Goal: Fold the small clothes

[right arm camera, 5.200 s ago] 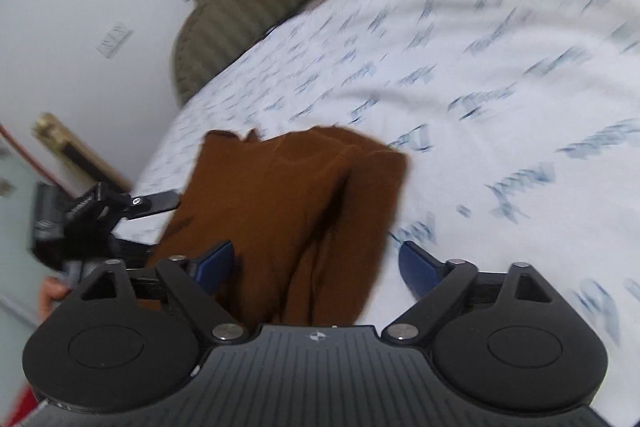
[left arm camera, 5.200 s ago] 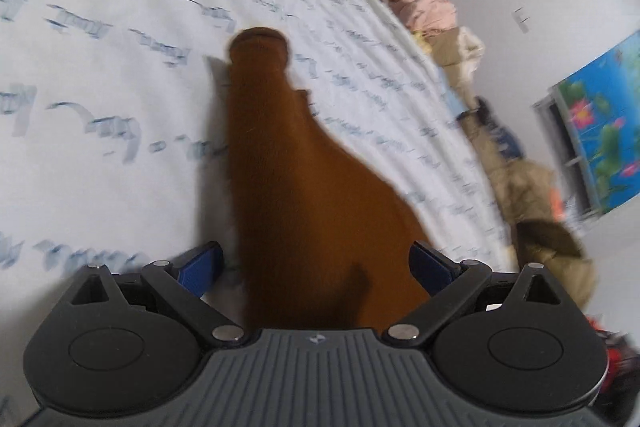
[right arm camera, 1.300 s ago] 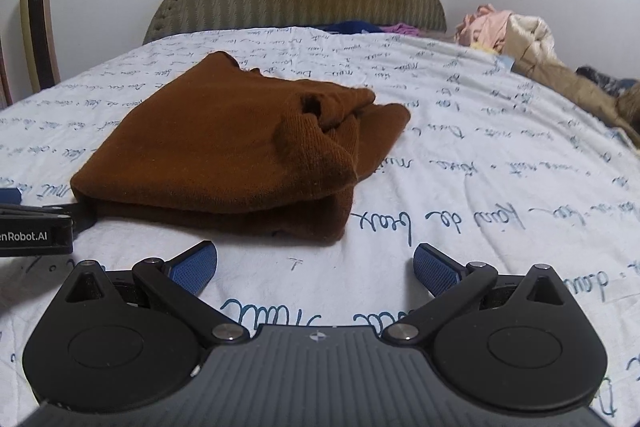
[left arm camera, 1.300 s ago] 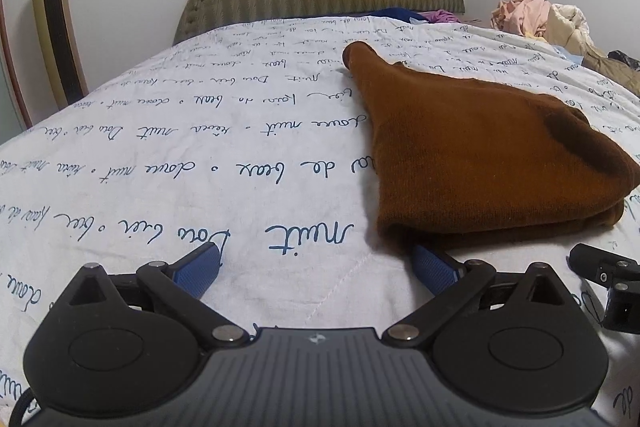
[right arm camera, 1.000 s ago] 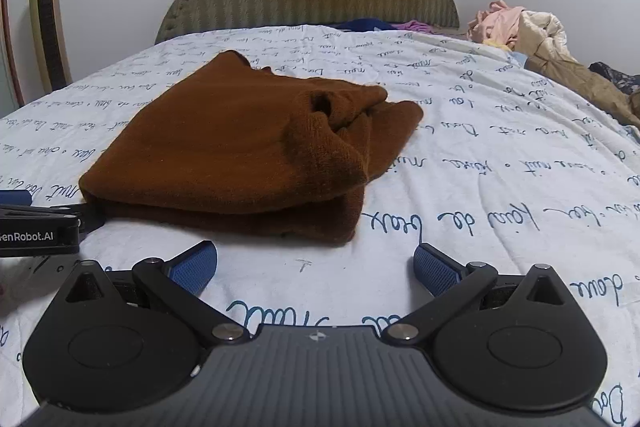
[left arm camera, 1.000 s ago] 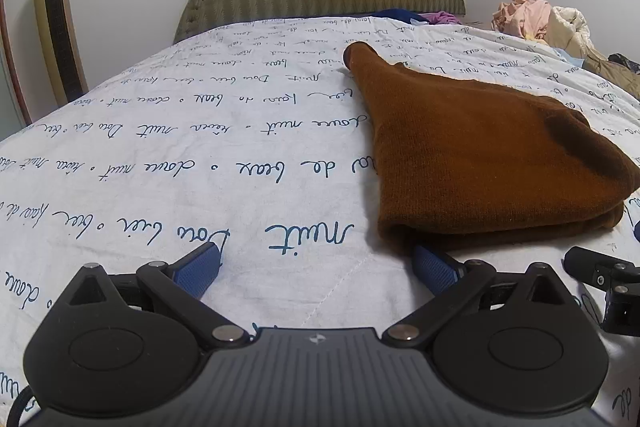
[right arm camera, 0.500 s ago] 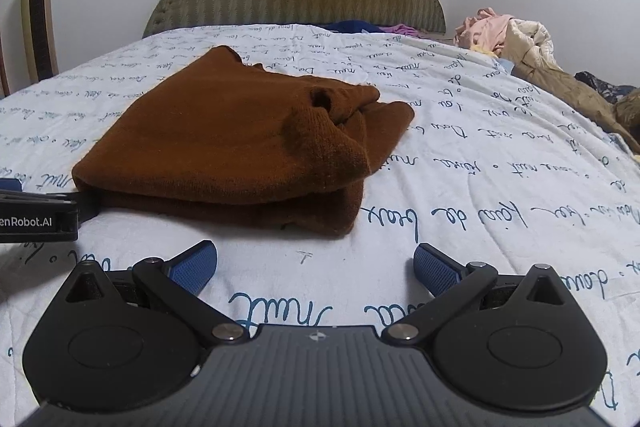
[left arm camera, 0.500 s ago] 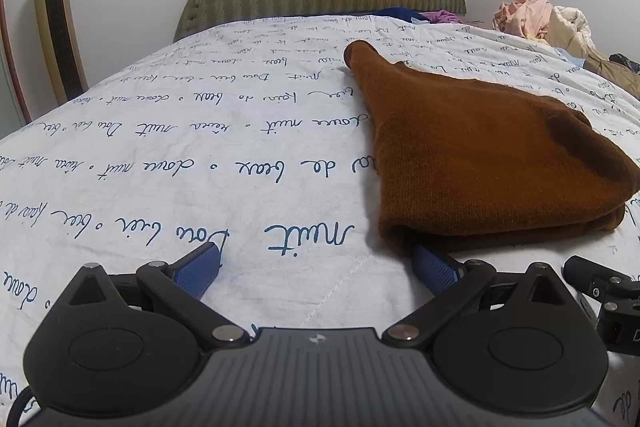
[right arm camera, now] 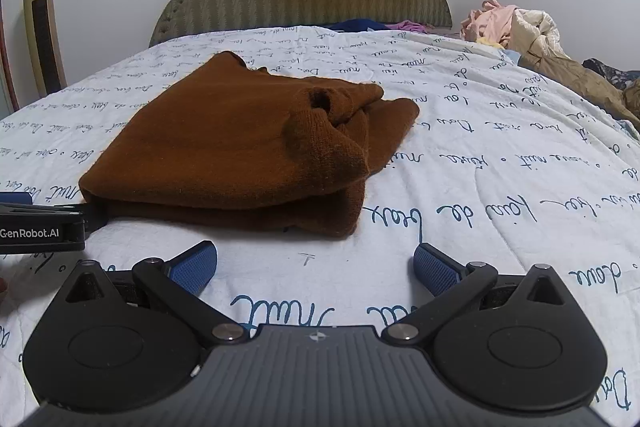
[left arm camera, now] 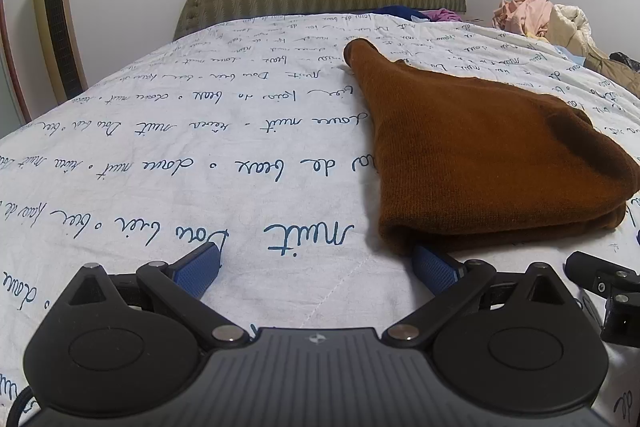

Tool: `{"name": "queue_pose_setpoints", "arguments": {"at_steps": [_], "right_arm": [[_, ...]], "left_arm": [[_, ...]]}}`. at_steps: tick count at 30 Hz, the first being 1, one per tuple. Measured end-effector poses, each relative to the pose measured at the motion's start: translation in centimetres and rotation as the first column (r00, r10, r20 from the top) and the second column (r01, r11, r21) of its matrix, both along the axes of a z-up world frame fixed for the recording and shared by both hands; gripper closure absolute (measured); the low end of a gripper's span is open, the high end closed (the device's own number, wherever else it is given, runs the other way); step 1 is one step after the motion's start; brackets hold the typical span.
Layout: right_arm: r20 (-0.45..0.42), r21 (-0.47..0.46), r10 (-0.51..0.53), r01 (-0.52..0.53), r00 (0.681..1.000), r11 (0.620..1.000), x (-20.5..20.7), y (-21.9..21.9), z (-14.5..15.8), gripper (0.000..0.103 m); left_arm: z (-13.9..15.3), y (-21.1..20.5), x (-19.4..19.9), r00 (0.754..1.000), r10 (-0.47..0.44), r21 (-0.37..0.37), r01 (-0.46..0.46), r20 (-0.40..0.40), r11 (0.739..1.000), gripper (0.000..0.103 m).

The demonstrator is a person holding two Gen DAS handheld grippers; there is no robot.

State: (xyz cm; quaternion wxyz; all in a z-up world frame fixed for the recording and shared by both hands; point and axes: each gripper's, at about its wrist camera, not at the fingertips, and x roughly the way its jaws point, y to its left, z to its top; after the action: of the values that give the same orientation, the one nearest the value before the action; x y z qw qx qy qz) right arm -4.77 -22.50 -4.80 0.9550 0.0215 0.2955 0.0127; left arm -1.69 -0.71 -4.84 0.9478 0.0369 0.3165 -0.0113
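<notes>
Swung down since five seconds back from lifting the brown sweater [right arm camera: 224, 143] to resting low over the bed [left arm camera: 160, 155]; barely shifted in the last second. Left gripper [left arm camera: 316, 265] spread wide and empty, right pad at the garment's near corner. Right gripper [right arm camera: 316, 261] likewise released, just short of the bundle. Probably between folds: next, pinching the near edge and doubling it over. Lies folded in thick layers mid-bed, a cuffed sleeve [right arm camera: 320, 131] bunched on top, knit soft and bulky
</notes>
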Motion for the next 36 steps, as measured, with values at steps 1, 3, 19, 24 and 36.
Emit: {"name": "queue_pose_setpoints", "arguments": {"at_steps": [1, 3, 19, 24, 36], "right_arm": [[0.0, 0.002, 0.0, 0.0, 1.0, 1.0, 0.01, 0.0, 0.01, 0.0], [0.002, 0.002, 0.0, 0.0, 1.0, 1.0, -0.01, 0.0, 0.02, 0.0], [0.002, -0.058, -0.009, 0.009, 1.0, 0.998, -0.15, 0.71, 0.14, 0.0], [0.0, -0.013, -0.006, 0.006, 1.0, 1.0, -0.03, 0.16, 0.12, 0.0], [0.005, 0.017, -0.002, 0.002, 1.0, 1.0, -0.15, -0.08, 0.06, 0.0]], "left_arm": [[-0.01, 0.0, 0.02, 1.0, 0.0, 0.0, 0.0, 0.0, 1.0, 0.0], [0.0, 0.02, 0.04, 1.0, 0.0, 0.001, 0.0, 0.0, 1.0, 0.0], [-0.09, 0.11, 0.05, 1.0, 0.0, -0.006, 0.0, -0.004, 1.0, 0.0], [-0.07, 0.1, 0.06, 1.0, 0.001, -0.004, -0.001, -0.003, 1.0, 0.0], [-0.08, 0.09, 0.05, 1.0, 0.0, -0.004, 0.0, -0.004, 1.0, 0.0]]}}
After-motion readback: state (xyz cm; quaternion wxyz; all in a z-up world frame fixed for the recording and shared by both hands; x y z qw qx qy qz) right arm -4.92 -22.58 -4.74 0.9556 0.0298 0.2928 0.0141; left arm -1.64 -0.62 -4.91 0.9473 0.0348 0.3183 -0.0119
